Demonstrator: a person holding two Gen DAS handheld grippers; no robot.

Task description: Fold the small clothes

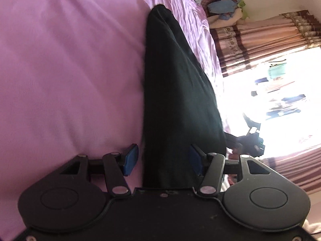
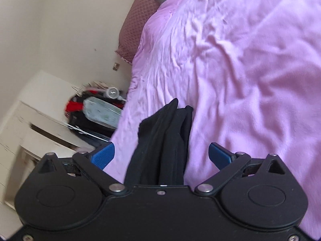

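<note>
A black garment (image 1: 176,92) lies stretched out on the pink bedsheet (image 1: 66,70). My left gripper (image 1: 163,159) is open, its blue pads (image 1: 131,159) on either side of the garment's near end without closing on it. In the right wrist view the garment's other end (image 2: 164,140) is bunched in folds between the wide-open blue pads (image 2: 103,156) of my right gripper (image 2: 161,157). The other gripper shows dimly in the left wrist view (image 1: 248,138) at the garment's far side.
The pink sheet (image 2: 250,70) is wrinkled. A heap of clothes (image 1: 226,6) sits at the bed's far end by striped curtains (image 1: 266,38) and a bright window. A maroon pillow (image 2: 138,22), a white cabinet (image 2: 34,124) and clutter (image 2: 96,110) stand beside the bed.
</note>
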